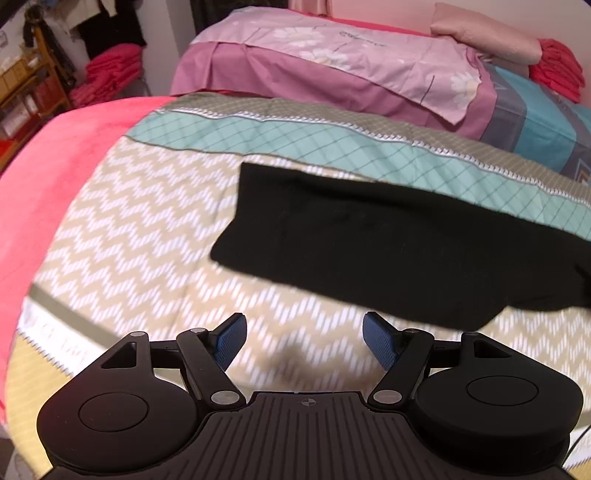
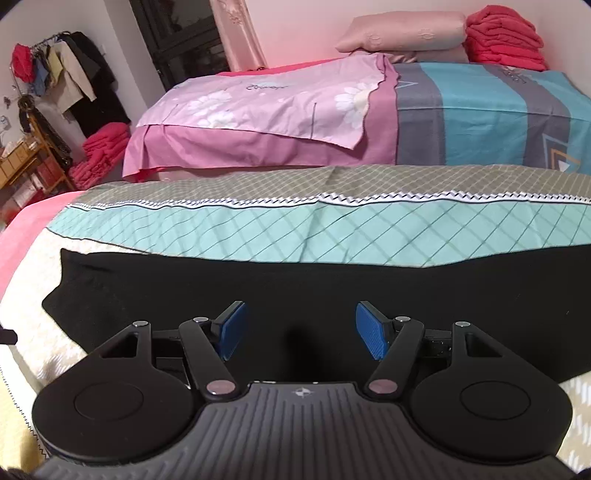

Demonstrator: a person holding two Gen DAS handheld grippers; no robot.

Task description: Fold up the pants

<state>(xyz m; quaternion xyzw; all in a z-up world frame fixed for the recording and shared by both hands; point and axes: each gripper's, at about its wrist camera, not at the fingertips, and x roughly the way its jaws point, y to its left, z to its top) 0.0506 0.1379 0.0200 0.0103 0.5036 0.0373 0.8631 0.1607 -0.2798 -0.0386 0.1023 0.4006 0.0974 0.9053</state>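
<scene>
Nearest to us in both views are the tools themselves: our left gripper [image 1: 303, 341] has its blue pads [image 1: 231, 338] spread wide and pinches nothing, and our right gripper [image 2: 300, 330] is the same, spread with empty space between the fingers. Just beyond them, the black pants [image 1: 369, 243] lie flat on the zigzag quilt [image 1: 147, 229] of the bed as a long, narrow band, reaching partly onto the teal stripe of the quilt. We judge that the legs are already laid one over the other, because the band looks like one leg in width, but the layers are too dark to count. The crosswise folds, which make the band short, are not yet done. The left wrist view shows the end of the band with its square corner, and the left gripper over bare quilt, beside the cloth. The right wrist view shows instead the middle of the pants [image 2: 295, 280] directly under the right gripper, and the other end runs out of the frame. Farther away are the purple flowered bedding [image 2: 258, 110], a pink pillow [image 2: 402, 31] and stacked red towels [image 2: 502, 33].
</scene>
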